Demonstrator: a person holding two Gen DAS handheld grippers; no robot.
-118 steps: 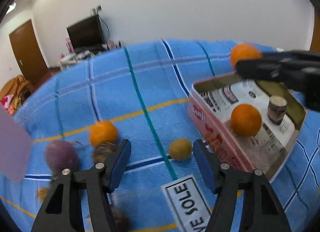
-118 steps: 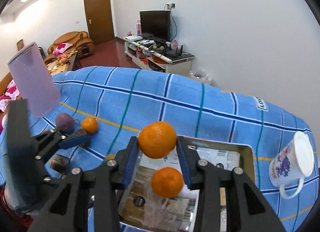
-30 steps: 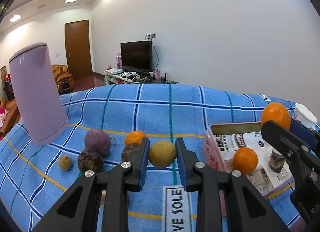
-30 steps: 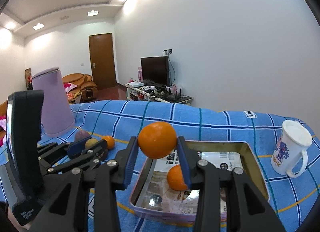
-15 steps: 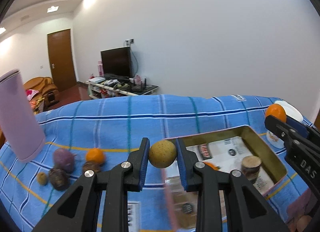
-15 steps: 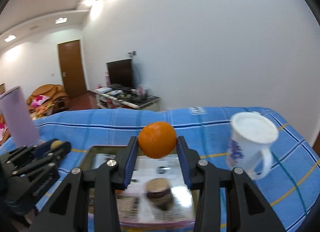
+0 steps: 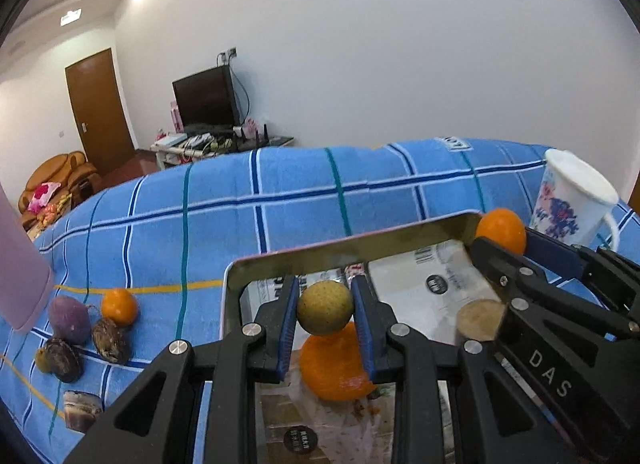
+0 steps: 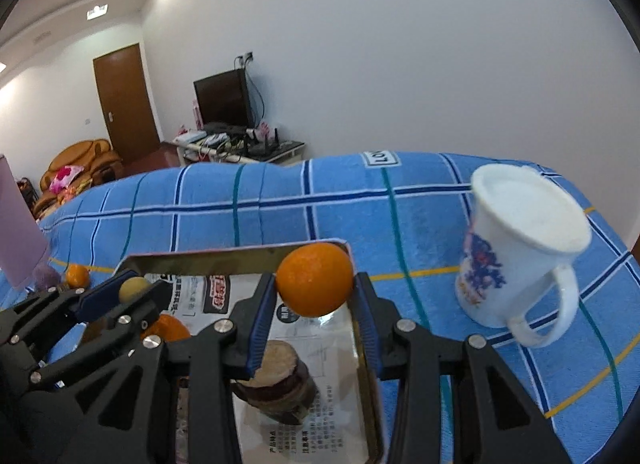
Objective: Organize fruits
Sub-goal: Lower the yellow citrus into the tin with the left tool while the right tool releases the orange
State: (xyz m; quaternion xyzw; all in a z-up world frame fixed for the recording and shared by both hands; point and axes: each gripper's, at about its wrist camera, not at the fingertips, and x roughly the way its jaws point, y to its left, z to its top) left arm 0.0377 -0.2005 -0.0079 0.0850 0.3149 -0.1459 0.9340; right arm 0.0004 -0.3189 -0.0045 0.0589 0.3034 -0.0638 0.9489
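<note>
Only the left wrist view shows the loose fruit cluster (image 7: 86,338) on the blue checked cloth (image 7: 280,207) left of the metal tray (image 7: 352,250); only the right wrist view shows the whole white mug (image 8: 516,248). The right gripper (image 8: 314,304), marked "DAS", is clamped on an orange (image 8: 314,280) above the tray's far right corner. The left gripper (image 7: 325,318) is clamped on a yellow-green fruit (image 7: 325,307) above the tray's left half, over a second orange (image 7: 334,370) lying inside
</note>
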